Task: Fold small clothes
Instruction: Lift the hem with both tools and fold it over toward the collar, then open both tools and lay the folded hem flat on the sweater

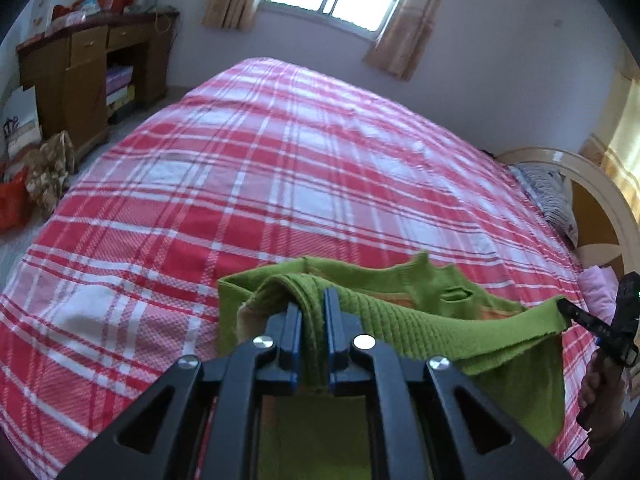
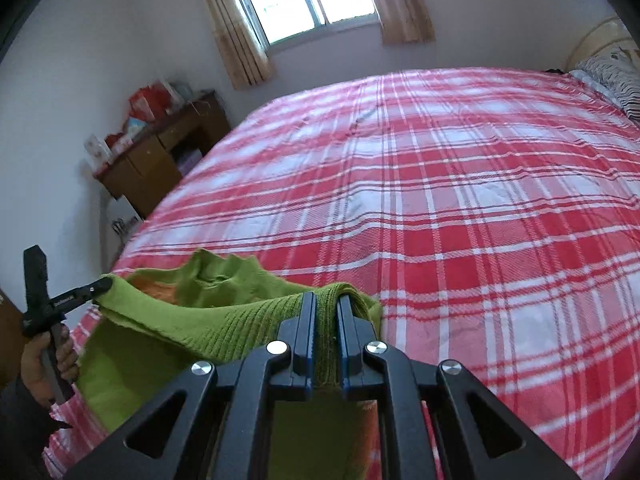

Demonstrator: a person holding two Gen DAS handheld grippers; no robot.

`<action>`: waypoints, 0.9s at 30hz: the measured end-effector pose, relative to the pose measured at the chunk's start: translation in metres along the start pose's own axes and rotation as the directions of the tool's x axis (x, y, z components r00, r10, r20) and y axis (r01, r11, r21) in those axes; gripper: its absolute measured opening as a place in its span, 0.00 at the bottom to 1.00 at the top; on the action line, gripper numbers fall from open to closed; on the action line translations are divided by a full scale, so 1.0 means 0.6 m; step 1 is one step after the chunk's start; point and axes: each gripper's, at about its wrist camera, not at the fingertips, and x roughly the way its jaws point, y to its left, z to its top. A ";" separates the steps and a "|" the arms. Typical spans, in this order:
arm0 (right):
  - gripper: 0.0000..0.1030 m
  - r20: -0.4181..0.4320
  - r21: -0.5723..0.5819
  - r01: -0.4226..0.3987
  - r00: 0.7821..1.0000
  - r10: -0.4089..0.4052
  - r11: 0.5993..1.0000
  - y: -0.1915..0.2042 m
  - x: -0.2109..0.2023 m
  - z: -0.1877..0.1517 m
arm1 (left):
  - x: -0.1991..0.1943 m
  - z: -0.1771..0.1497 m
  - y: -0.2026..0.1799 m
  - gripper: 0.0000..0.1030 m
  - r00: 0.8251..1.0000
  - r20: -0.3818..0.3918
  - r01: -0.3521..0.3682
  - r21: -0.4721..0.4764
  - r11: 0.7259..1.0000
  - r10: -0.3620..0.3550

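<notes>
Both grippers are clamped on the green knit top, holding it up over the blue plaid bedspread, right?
Not quite: the bedspread is red and white plaid, not blue, as both wrist views show. The rest holds: the left gripper and the right gripper are each shut on the green knit top, lifted above the bed.

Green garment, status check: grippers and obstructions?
Left gripper and right gripper shut on green garment, held above plaid bed. Nothing in the way.
</notes>
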 end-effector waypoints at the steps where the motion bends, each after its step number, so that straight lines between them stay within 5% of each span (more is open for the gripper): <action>1: 0.08 -0.020 -0.010 0.004 1.000 -0.004 1.000 0.002 0.019 0.008 | 0.006 0.002 -0.001 0.17 1.000 -0.002 -0.025 0.003 1.000 0.025; 4: 0.17 -0.023 -0.024 0.043 0.999 -0.044 0.999 0.004 0.042 0.021 | 0.013 0.007 -0.001 0.40 0.996 -0.014 -0.091 0.000 0.996 0.091; 6: 0.61 -0.003 -0.019 0.120 0.993 -0.120 0.993 0.001 0.039 0.028 | -0.002 0.006 0.000 0.61 0.995 0.019 -0.101 0.001 0.995 0.100; 7: 0.67 0.023 -0.002 0.128 0.992 -0.128 0.992 -0.003 0.028 0.027 | -0.017 0.002 -0.002 0.66 0.992 0.044 -0.119 0.012 0.993 0.119; 10: 0.67 0.033 -0.009 0.112 0.993 -0.112 0.994 0.001 0.006 0.015 | -0.041 -0.017 -0.010 0.71 0.984 0.082 -0.167 0.082 0.983 0.161; 17: 0.67 -0.048 -0.159 0.037 0.998 -0.046 0.987 0.079 -0.032 -0.074 | -0.028 -0.089 -0.011 0.73 0.969 0.016 -0.246 0.182 0.952 0.247; 21: 0.67 -0.054 -0.212 0.043 0.997 -0.055 0.976 0.113 -0.057 -0.126 | -0.041 -0.114 -0.004 0.73 0.974 -0.009 -0.222 0.158 0.962 0.226; 27: 0.67 -0.037 -0.108 0.076 0.996 -0.081 0.991 0.071 -0.106 -0.172 | -0.080 -0.131 0.002 0.73 0.983 0.012 -0.182 0.136 0.974 0.182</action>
